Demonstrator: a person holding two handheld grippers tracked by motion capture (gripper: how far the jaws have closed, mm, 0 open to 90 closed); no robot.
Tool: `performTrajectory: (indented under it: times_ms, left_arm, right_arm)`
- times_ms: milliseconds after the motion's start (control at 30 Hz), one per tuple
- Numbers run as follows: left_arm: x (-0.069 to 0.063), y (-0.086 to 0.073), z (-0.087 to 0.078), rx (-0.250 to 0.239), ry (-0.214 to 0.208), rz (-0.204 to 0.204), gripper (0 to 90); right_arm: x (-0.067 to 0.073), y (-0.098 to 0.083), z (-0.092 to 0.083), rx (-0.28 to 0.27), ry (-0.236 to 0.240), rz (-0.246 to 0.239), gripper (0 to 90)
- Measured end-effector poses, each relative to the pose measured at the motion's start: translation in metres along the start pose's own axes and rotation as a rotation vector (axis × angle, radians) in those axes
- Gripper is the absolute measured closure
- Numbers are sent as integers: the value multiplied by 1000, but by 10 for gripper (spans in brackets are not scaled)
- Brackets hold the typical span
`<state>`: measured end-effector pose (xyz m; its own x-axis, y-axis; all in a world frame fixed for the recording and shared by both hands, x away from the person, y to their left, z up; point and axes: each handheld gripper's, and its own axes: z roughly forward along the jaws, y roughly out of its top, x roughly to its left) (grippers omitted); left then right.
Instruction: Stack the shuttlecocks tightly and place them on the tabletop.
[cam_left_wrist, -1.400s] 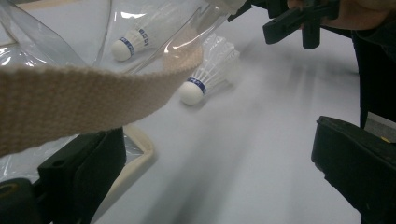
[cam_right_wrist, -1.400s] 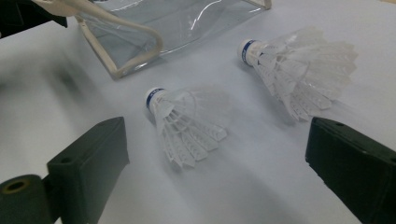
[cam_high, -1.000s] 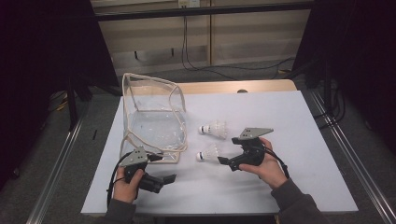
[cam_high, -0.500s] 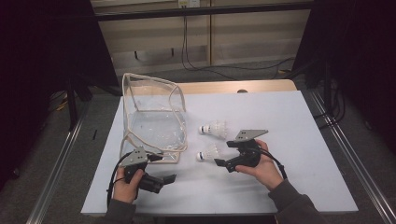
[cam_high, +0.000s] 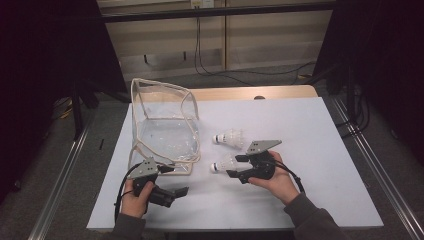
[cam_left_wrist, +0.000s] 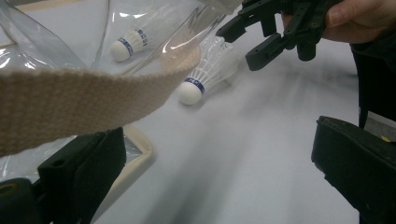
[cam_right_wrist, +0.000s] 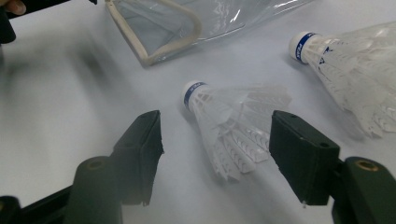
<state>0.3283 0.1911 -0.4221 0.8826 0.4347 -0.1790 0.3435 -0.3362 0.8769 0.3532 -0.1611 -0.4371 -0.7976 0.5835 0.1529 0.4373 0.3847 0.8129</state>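
Two white shuttlecocks with blue-banded cork tips lie on the white table. The near shuttlecock (cam_high: 222, 164) (cam_right_wrist: 224, 121) lies between the jaws of my right gripper (cam_high: 233, 166) (cam_right_wrist: 215, 116). Those jaws have just been closing, and a gap still shows on either side of the feathers. The far shuttlecock (cam_high: 229, 137) (cam_right_wrist: 345, 70) rests just beyond it. My left gripper (cam_high: 179, 179) (cam_left_wrist: 219, 140) stands wide open near the front corner of a clear pouch (cam_high: 165, 125). The pouch's beige strap (cam_left_wrist: 70, 102) crosses above the left jaw, and nothing is between the jaws.
The clear pouch with beige trim stands open on the left half of the table (cam_high: 310, 130). A wooden edge (cam_high: 250, 93) runs behind the table, with cables and dark frames beyond. Metal rails (cam_high: 380, 170) flank both sides.
The right gripper's jaws have narrowed around the near shuttlecock, and the hand has shifted slightly. The left hand and both shuttlecocks stay where they were.
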Motion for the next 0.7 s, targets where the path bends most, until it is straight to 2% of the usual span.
performTrajectory:
  times_ms: [300,700]
  left_arm:
    - [0,0,0,-2,-1,-2,32]
    - [0,0,0,-2,-1,-3,32]
  right_arm:
    - [1,1,6,13,-5,-8,459]
    - [1,2,13,23,2,-9,551]
